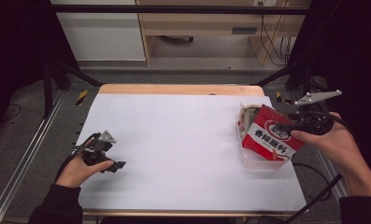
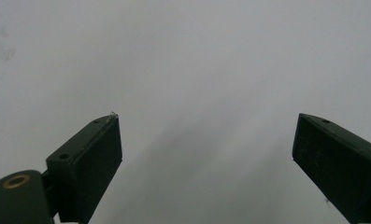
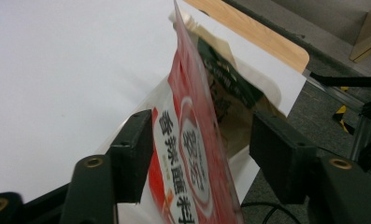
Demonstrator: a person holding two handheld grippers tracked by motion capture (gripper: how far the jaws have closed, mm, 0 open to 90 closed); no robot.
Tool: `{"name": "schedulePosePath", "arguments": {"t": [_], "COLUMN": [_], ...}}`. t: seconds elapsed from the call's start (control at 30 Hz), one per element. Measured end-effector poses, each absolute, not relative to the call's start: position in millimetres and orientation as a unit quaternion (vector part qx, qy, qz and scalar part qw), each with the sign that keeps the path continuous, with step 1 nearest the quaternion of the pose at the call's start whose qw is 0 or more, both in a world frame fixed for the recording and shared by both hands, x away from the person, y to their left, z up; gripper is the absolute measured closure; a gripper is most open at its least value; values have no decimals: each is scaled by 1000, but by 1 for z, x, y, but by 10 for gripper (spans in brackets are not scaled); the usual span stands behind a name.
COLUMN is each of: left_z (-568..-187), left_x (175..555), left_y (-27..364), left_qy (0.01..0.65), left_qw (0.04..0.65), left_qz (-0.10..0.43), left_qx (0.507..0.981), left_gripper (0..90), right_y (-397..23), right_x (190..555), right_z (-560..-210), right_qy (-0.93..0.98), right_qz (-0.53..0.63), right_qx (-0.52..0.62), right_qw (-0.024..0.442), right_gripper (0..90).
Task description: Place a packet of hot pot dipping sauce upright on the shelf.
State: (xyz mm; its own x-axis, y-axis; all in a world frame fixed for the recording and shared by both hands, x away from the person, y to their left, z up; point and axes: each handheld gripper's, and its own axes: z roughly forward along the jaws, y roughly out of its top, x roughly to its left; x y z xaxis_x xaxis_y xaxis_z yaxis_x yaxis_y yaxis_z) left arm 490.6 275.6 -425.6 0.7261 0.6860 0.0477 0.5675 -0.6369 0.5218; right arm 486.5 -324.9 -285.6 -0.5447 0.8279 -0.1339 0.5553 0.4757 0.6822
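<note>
Your right gripper [image 3: 199,154] has its jaws spread, with the red packet [image 3: 192,154] standing edge-on between them; the left jaw lies against or just beside the packet's printed face, while the right jaw stands clear of it. Behind the packet sits a second, paler pouch [image 3: 230,93], inside a clear tray [image 1: 258,161] on the white bench [image 1: 174,140]. Your left gripper [image 2: 206,154] has its jaws spread wide over bare bench, well apart from the packet.

white sheet [image 1: 183,140], wooden table [image 1: 174,89], cabinet [image 1: 197,21]
</note>
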Motion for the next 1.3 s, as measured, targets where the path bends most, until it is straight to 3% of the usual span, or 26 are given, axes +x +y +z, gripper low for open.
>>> {"name": "schedulePosePath", "arguments": {"t": [0.13, 0.67, 1.3], "left_z": [-426, -426, -426], "left_x": [491, 491, 492], "left_y": [276, 278, 280], "left_qy": [350, 351, 354], "left_qw": [243, 245, 251], "left_qz": [120, 124, 131], "left_qx": [897, 895, 892], "left_gripper": [85, 83, 83], "right_y": [-307, -260, -175], "right_x": [498, 518, 532], "right_z": [-279, -261, -247], "right_qy": [825, 810, 782], "right_qz": [292, 292, 340], "right_qx": [418, 427, 410], "right_qw": [244, 275, 324], "right_gripper": [303, 171, 152]}}
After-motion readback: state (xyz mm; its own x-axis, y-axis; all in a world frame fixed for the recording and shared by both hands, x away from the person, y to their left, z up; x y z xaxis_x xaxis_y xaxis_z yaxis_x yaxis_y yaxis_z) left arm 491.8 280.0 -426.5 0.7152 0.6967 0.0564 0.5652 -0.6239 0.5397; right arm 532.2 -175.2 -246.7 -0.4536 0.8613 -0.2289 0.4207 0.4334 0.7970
